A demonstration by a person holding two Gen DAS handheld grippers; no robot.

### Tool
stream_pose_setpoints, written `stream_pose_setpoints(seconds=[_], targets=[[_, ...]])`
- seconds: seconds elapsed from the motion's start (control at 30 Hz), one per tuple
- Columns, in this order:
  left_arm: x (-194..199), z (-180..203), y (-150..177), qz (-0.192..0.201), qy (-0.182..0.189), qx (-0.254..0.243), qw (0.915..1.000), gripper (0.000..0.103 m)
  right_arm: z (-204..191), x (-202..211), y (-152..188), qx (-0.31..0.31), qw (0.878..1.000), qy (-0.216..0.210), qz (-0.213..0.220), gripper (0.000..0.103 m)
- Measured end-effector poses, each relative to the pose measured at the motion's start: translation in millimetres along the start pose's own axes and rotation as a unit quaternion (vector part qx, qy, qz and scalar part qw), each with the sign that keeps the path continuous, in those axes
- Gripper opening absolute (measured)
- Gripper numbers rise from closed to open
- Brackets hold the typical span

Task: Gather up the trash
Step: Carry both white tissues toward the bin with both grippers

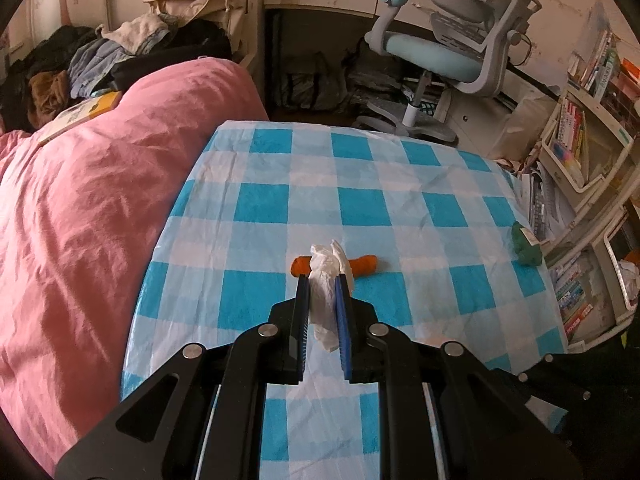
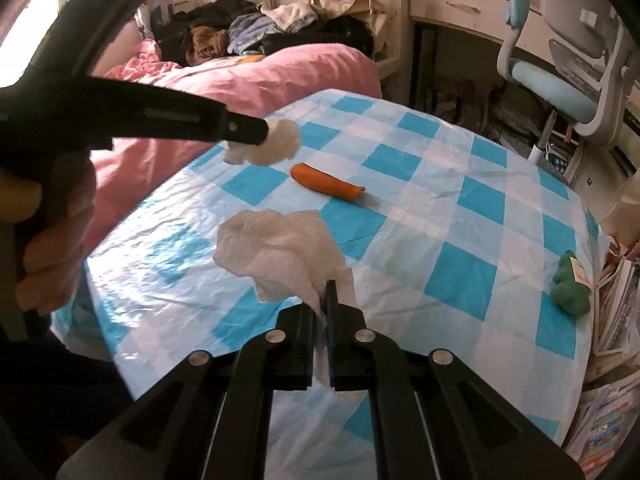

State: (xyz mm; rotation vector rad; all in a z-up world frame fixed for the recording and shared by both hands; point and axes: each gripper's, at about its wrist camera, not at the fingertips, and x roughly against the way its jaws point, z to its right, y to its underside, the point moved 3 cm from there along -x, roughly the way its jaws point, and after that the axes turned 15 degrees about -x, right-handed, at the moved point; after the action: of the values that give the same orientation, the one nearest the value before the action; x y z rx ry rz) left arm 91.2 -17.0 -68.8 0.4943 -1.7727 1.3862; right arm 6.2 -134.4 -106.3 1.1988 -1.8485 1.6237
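Tissues, 2 in all, both white and crumpled, each pinched in its own tool. Left gripper (image 1: 324, 280) clamped on the small tissue wad (image 1: 327, 276), held between blue-padded fingers above the checked tablecloth (image 1: 260, 204); same wad seen from the right wrist view at the tip of the left tool, raised over the table's far-left edge. Right gripper (image 2: 325, 300) closed on a corner of the large tissue (image 2: 280, 248), the rest of the sheet billowing out to the left of the fingers, above the cloth.

Lying on the blue-and-white cloth: 1 orange carrot-shaped toy (image 2: 326, 182) near the middle, well apart from 1 green plush toy (image 2: 572, 286) with a paper tag at the right edge. From the left wrist view, carrot toy directly behind the held wad, partly hidden by it.

Containers: white shelf bins (image 1: 576, 152) to the right of the table, packed with upright books. No telling what else sits inside.

Beside the table on the left, 1 pink duvet (image 1: 80, 200) with a heap of clothes (image 1: 120, 52) behind it. Beyond the table, 1 grey-and-blue desk chair (image 1: 448, 40).
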Motion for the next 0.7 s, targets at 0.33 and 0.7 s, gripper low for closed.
stream_pose_setpoints(seconds=[0.33, 0.7], targets=[[37.0, 18.6, 25.6, 0.020, -0.012, -0.018, 0.9996, 0.013, -15.2, 38.0, 29.9, 0.004, 1.000, -0.007, 0.023, 0.006], [72.8, 34.4, 70.6, 0.025, -0.008, -0.014, 0.9996, 0.013, -28.3, 67.7, 72.5, 0.003, 0.999, -0.022, 0.023, 0.006]])
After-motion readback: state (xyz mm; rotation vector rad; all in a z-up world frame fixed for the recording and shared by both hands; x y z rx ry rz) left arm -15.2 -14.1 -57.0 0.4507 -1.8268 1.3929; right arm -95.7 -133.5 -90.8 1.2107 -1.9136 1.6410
